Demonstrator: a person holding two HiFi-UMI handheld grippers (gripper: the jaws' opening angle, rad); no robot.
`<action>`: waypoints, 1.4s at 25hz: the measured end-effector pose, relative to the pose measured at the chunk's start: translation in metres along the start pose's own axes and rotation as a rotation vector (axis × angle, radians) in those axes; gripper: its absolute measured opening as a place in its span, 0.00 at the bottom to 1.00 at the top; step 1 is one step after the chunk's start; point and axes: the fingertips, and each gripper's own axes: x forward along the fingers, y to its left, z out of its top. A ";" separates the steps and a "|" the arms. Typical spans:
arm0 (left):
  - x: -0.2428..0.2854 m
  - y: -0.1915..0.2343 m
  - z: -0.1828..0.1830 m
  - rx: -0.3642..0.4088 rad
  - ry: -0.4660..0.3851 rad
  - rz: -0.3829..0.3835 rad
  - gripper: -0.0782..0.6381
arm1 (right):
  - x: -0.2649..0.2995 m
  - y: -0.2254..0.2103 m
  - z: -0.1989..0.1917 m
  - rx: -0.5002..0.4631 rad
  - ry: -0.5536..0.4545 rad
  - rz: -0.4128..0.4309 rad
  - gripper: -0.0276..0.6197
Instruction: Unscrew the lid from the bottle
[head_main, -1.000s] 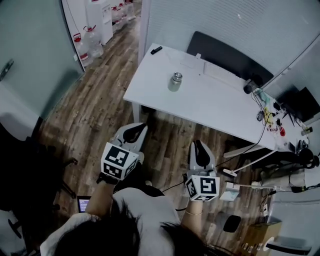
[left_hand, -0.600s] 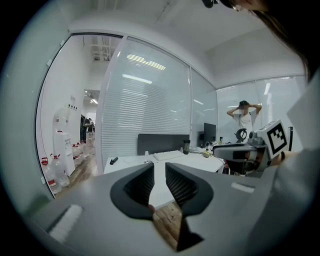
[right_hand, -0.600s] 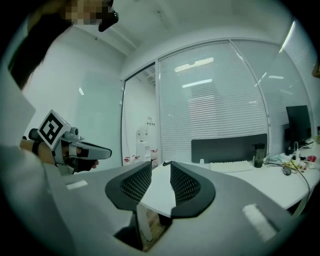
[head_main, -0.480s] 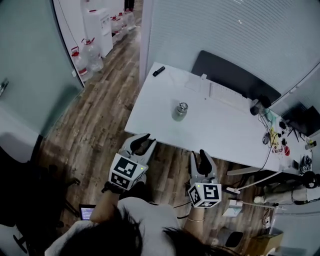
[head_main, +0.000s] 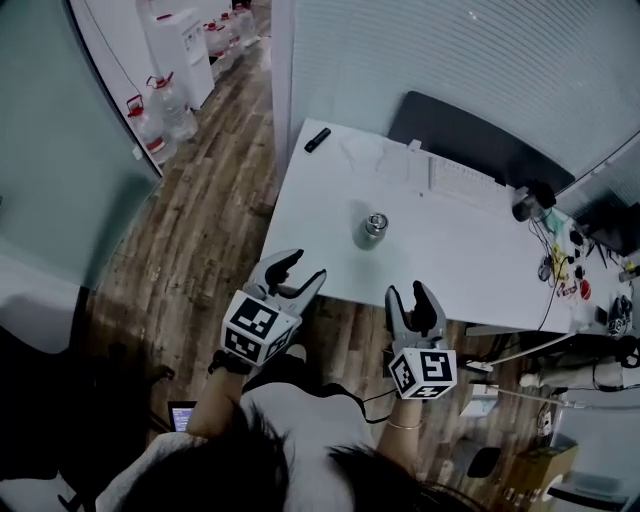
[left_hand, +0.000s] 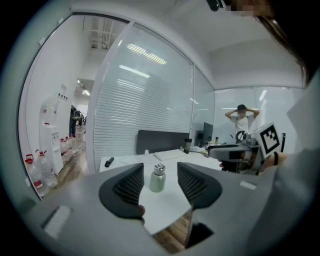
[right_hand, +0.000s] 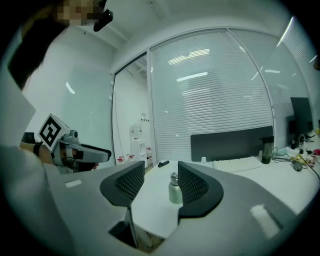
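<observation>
A small pale metal bottle (head_main: 372, 230) with a shiny screw lid (head_main: 377, 220) stands upright on the white table (head_main: 440, 255), near its front edge. Both grippers hover over the floor just short of that edge, well apart from the bottle. My left gripper (head_main: 302, 272) is open; its jaws have just been opening, with nothing between them. My right gripper (head_main: 407, 297) is open too, its jaws also just opened and empty. The bottle (left_hand: 158, 178) shows far off through the gap of the left gripper (left_hand: 161, 175). In the right gripper view the bottle (right_hand: 174, 189) stands partly behind one jaw of the right gripper (right_hand: 156, 184).
On the table lie a black remote (head_main: 317, 139), a white keyboard (head_main: 468, 180) and a dark mug (head_main: 523, 207). A dark panel (head_main: 470, 140) backs the table. Water jugs (head_main: 150, 110) and a dispenser stand at the far left. A person (left_hand: 242, 120) stands in the background.
Both grippers have moved forward towards the table's front edge. Their jaws, shut a second ago, now stand apart. The bottle sits closer in view.
</observation>
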 end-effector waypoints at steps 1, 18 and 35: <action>0.002 0.001 -0.002 -0.003 0.005 -0.013 0.43 | 0.002 0.000 -0.001 0.002 0.006 -0.005 0.33; 0.102 0.018 -0.025 0.029 0.117 -0.115 0.58 | 0.082 -0.049 -0.014 0.042 0.065 0.030 0.39; 0.188 0.029 -0.004 0.098 0.119 -0.149 0.62 | 0.168 -0.090 0.005 0.003 0.106 0.231 0.39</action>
